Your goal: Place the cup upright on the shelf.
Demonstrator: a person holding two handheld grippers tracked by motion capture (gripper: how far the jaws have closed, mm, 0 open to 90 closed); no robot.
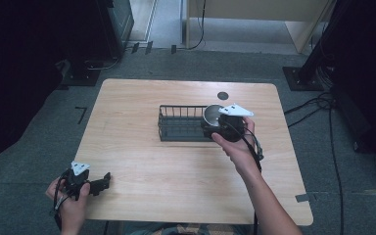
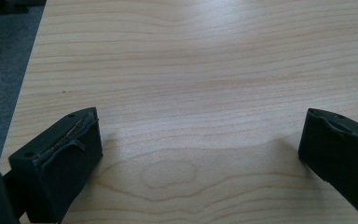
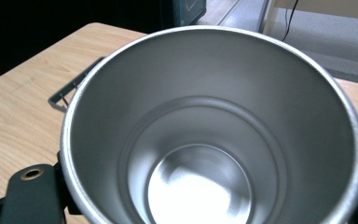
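Nearest the high camera is my left gripper (image 1: 94,184), resting at the near left corner of the wooden table (image 1: 142,156), with my left hand (image 1: 68,196) around it. Further in, my right gripper (image 1: 214,128) holds a steel cup (image 1: 213,114) above the right end of a black wire rack (image 1: 181,123) that sits mid-table. The cup looks tipped toward the camera, mouth up. To the right of the rack there is bare wood as far as the table's edge, and a small dark disc (image 1: 223,95) lies behind it near the far edge.

In the left gripper view the jaws stand wide apart with nothing between them, just above bare tabletop (image 2: 191,70); the table's left edge and the grey floor (image 2: 4,70) are close by.

In the right gripper view the cup (image 3: 214,135) is right against the lens, empty inside, and the jaws are clamped on it at its sides, so I judge the grip firm. A corner of the rack (image 3: 63,95) peeks out to its left.

My worry is that smooth steel held by the sides could slip or rotate if I swing quickly. The base could also catch a rack wire if I lower blind, since the cup blocks my view downward. Open room lies right and near.
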